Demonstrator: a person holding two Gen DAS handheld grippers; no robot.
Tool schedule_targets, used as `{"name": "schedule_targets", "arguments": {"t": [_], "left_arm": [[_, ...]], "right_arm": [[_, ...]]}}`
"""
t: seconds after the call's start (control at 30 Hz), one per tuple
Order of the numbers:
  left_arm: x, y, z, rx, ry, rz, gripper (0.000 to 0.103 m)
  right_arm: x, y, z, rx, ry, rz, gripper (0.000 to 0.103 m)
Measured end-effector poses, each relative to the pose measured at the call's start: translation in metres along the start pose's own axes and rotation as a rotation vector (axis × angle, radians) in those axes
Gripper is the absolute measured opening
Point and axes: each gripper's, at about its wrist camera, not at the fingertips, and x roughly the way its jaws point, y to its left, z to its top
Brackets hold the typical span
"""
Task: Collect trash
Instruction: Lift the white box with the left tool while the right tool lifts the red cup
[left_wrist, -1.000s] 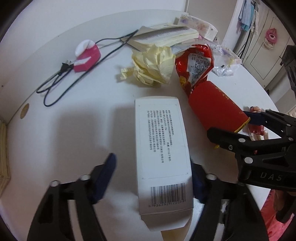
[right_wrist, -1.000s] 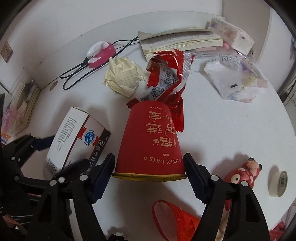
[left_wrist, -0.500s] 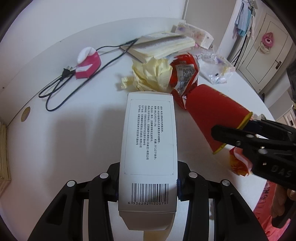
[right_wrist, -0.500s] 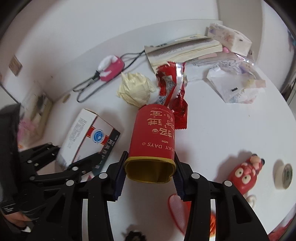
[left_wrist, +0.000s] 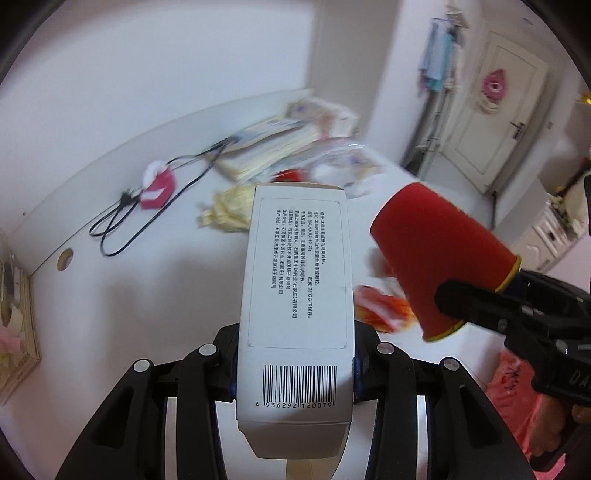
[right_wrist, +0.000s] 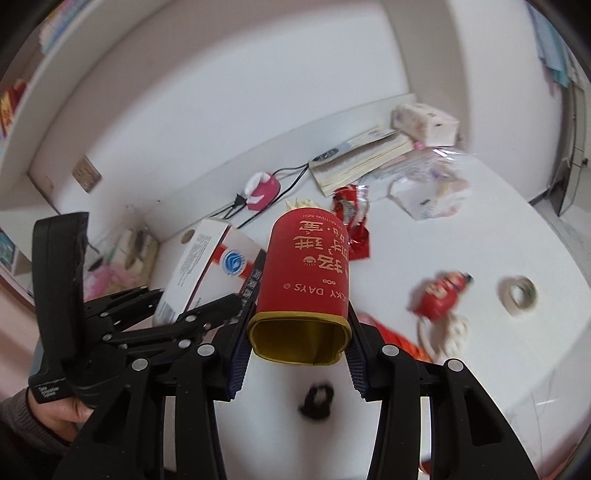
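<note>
My left gripper (left_wrist: 293, 369) is shut on a white carton box (left_wrist: 297, 284) with a barcode and holds it above the white table (left_wrist: 166, 280). My right gripper (right_wrist: 297, 350) is shut on a red paper cup (right_wrist: 306, 273) with a squeezed yellow rim, also lifted off the table. The cup shows in the left wrist view (left_wrist: 439, 254) and the box in the right wrist view (right_wrist: 199, 266). A crumpled yellow paper (left_wrist: 227, 208) and a red snack wrapper (right_wrist: 351, 218) lie on the table beyond.
A pink device with a black cable (left_wrist: 157, 184), a stack of books (right_wrist: 362, 155), a tissue pack (right_wrist: 424, 122), a clear plastic bag (right_wrist: 432, 188), a red toy (right_wrist: 439, 293), a tape roll (right_wrist: 519, 295) and a small black object (right_wrist: 317, 400) lie on the table.
Both grippers closed on their objects, the left on the box and the right on the cup, then lifted them off the table. The views tilted up toward the wall.
</note>
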Motion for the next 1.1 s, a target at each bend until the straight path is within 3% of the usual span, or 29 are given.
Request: {"name": "schedule_targets", "arguments": {"t": [0.3,0.63,0.9,1.1], "left_arm": [[-0.024,-0.113,-0.018,0.180,-0.002,-0.136,0.043],[0.010,-0.237,-0.040,0.449,0.083,-0.287,0.043],[0.080,-0.285,-0.058,0.530,0.200,-0.317,0.044],[0.155,-0.301,-0.085,0.495,0.317,-0.344,0.044]], "right_arm": [[-0.126,-0.044,-0.075,0.128,-0.102,-0.115,0.045],[-0.213,-0.130,-0.162,0.386,-0.191,-0.299,0.045],[-0.206,-0.195,-0.227,0.545,-0.135,-0.394,0.045],[-0.150,-0.259,-0.259,0.661,-0.060,-0.410,0.045]]}}
